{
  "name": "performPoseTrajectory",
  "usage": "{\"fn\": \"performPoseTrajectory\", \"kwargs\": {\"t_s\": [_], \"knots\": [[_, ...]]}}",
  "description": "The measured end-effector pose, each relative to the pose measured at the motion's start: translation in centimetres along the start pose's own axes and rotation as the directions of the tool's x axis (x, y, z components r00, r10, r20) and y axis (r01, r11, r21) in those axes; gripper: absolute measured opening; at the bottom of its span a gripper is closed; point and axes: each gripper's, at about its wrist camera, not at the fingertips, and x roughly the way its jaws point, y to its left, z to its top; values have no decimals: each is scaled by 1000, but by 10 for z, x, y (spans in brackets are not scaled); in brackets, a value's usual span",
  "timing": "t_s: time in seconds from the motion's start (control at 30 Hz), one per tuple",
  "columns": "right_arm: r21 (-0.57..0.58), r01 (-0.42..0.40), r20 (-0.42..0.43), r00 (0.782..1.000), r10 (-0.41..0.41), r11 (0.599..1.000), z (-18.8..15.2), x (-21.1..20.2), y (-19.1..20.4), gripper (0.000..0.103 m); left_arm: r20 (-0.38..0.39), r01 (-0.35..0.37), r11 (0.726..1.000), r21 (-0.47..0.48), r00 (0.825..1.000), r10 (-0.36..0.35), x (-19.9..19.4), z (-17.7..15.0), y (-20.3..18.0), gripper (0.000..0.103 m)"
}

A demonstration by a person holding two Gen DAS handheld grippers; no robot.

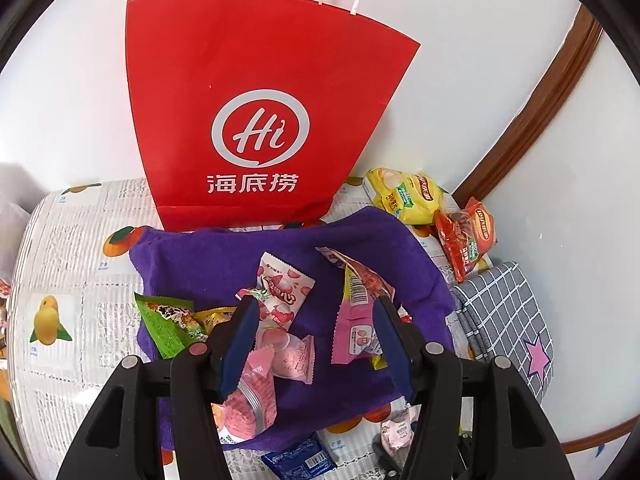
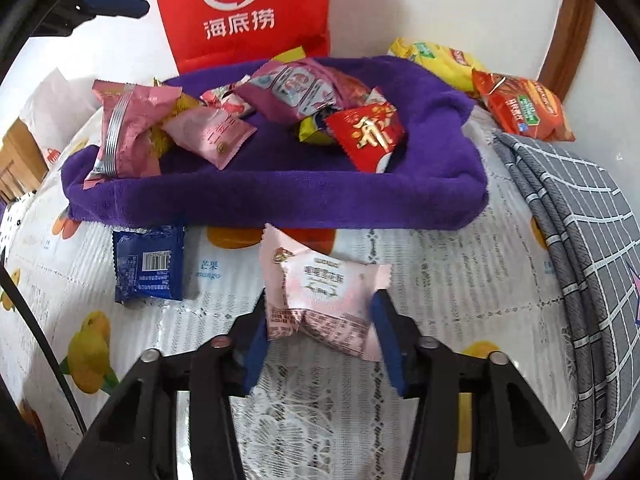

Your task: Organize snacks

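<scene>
A purple towel (image 1: pixel 360 240) (image 2: pixel 280 196) lies on the table with several snack packets on it, among them a pink-and-white candy packet (image 1: pixel 280 292) and a red packet (image 2: pixel 366 132). My left gripper (image 1: pixel 314 312) hovers open above the towel and holds nothing. My right gripper (image 2: pixel 320 312) has its blue pads on both sides of a pale pink snack packet (image 2: pixel 320 300) in front of the towel; I cannot tell whether they press it. A blue packet (image 2: pixel 148 268) lies on the tablecloth to the left. The left gripper also shows at the top left of the right wrist view (image 2: pixel 116 6).
A red paper bag (image 1: pixel 248 112) (image 2: pixel 240 12) stands against the white wall behind the towel. Yellow (image 1: pixel 404 196) and red (image 1: pixel 468 236) chip bags lie at the back right. A folded grey checked cloth (image 2: pixel 580 260) lies on the right. A fruit-print tablecloth (image 2: pixel 440 280) covers the table.
</scene>
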Motion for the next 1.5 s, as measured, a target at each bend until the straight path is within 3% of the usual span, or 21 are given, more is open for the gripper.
{"fn": "performPoseTrajectory", "kwargs": {"t_s": [0.3, 0.4, 0.87, 1.1, 1.27, 1.5], "knots": [[66, -46, 52, 998, 43, 997, -9, -4, -26, 45, -10, 0, 1000, 18, 1000, 0, 2, -3, -8, 57], [60, -61, 112, 992, 54, 996, -18, -6, -26, 47, -10, 0, 1000, 21, 1000, 0, 1, -4, -9, 57], [67, -74, 114, 991, 66, 995, -18, -7, -28, 48, 24, -39, 998, 44, 999, 38, -20, -24, -29, 57], [57, -57, 113, 992, 50, 997, -17, -8, -25, 47, 38, -95, 994, 61, 995, 93, -40, -63, -32, 57], [96, -126, 129, 985, 113, 987, -20, -9, -36, 47, 29, -137, 989, 54, 990, 136, -43, -106, -25, 57], [108, -147, 136, 982, 132, 983, -23, -11, -37, 46, -33, -161, 986, 50, 986, 163, -24, -169, -11, 57]]}}
